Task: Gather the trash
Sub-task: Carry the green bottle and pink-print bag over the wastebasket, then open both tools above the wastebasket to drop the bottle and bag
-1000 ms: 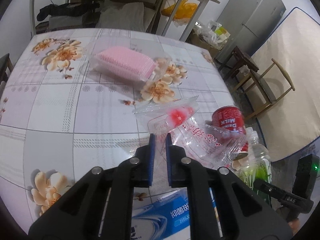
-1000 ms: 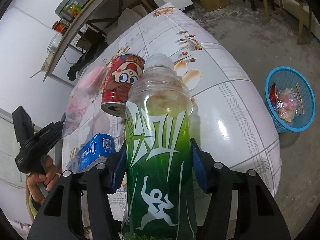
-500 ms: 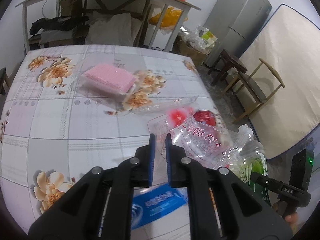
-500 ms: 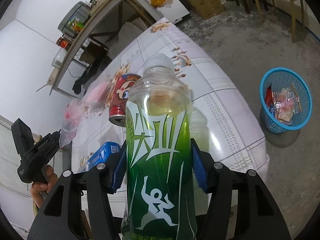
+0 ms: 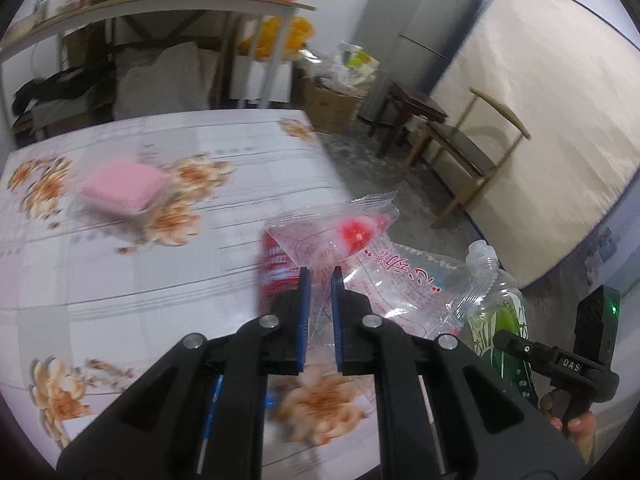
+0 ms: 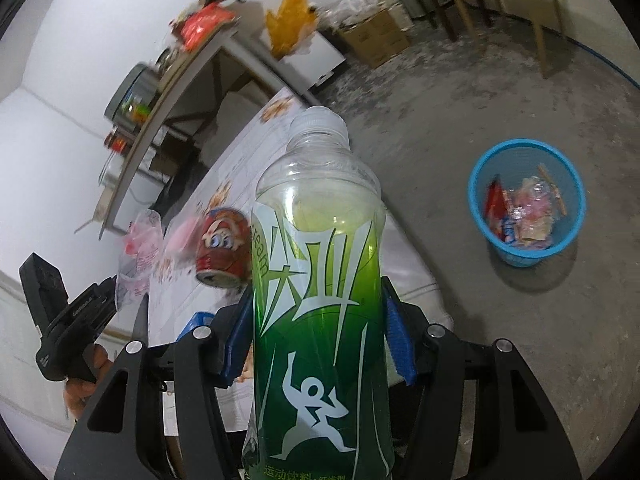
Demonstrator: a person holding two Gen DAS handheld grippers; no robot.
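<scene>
My left gripper (image 5: 318, 280) is shut on a clear plastic wrapper (image 5: 384, 264) with red print, held up above the floral table (image 5: 120, 272). My right gripper (image 6: 320, 320) is shut on a green drink bottle (image 6: 316, 280), held upright above the table edge; the bottle also shows in the left wrist view (image 5: 500, 312). A red milk can (image 6: 220, 248) stands on the table behind the bottle, and shows behind the wrapper (image 5: 276, 272). A blue trash basket (image 6: 524, 208) with wrappers inside stands on the floor to the right.
A pink sponge pack (image 5: 120, 188) lies on the far table. A blue box (image 6: 196, 320) lies near the table's front. A wooden chair (image 5: 464, 152), a stool (image 5: 408, 112), a mattress (image 5: 540, 100) and a cluttered shelf table (image 5: 160, 8) stand around.
Both grippers have risen and swung right, away from the table, carrying the wrapper and the bottle. The table looks smaller and the basket appears larger.
</scene>
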